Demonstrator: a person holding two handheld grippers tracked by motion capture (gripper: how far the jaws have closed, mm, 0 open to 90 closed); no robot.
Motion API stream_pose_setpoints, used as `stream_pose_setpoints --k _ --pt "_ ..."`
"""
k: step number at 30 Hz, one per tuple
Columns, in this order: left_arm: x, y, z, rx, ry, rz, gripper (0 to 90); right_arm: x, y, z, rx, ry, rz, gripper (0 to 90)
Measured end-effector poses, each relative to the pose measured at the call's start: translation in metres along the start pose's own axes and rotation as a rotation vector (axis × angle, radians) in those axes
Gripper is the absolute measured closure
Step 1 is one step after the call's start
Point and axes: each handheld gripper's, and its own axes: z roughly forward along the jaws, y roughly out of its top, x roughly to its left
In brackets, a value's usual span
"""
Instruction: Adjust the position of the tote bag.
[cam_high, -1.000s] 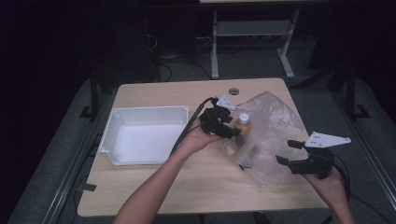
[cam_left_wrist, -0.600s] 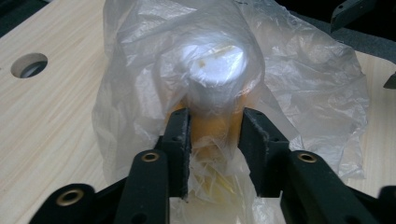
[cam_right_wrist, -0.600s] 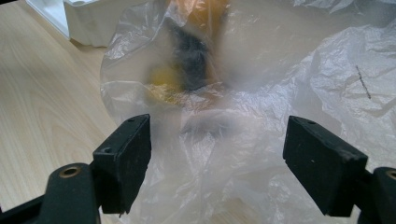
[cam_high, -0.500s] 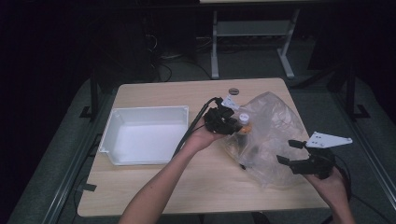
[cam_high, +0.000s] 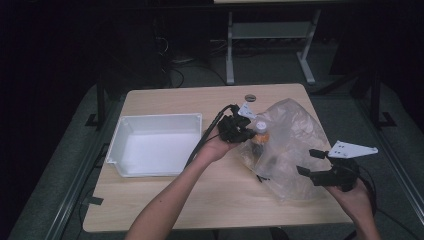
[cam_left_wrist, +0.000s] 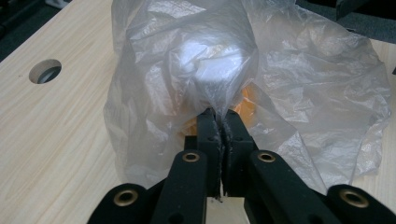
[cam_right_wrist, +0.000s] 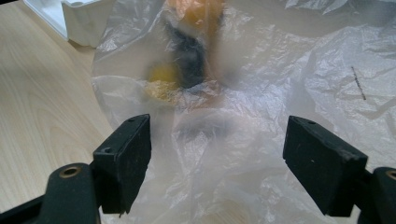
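A crumpled clear plastic bag (cam_high: 295, 145) lies on the right part of the wooden table (cam_high: 165, 205). Inside it stands a small bottle (cam_high: 260, 131) with a white cap and orange contents. My left gripper (cam_high: 250, 131) is at the bag's left edge. Its jaws have just been closing, and in the left gripper view the left gripper (cam_left_wrist: 219, 122) is shut on a fold of the bag (cam_left_wrist: 303, 84). My right gripper (cam_high: 310, 161) is held at the bag's near right side. In its own view the right gripper (cam_right_wrist: 219, 158) is open, with bag film (cam_right_wrist: 280, 70) lying between the pads, untouched.
An empty white tray (cam_high: 155, 145) sits on the left half of the table; its corner (cam_right_wrist: 79, 18) is seen past the bag. A round hole (cam_high: 250, 97) is in the table's far edge. Dark floor and a metal stand (cam_high: 270, 30) lie beyond.
Both hands have stayed where they were. The left gripper's jaws have drawn together at the bag's left edge.
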Motion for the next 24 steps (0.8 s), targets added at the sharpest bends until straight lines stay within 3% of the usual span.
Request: stream_pose_setpoints --k 15,24 --pt "0.001 -0.013 -0.01 0.033 0.032 -0.004 90.0 -0.002 -0.001 -0.001 0.009 -0.013 0.003 22.8" --pt "0.005 -0.029 -0.017 0.047 0.05 -0.037 90.0 -0.002 -0.001 0.003 0.022 -0.013 -0.005 22.7"
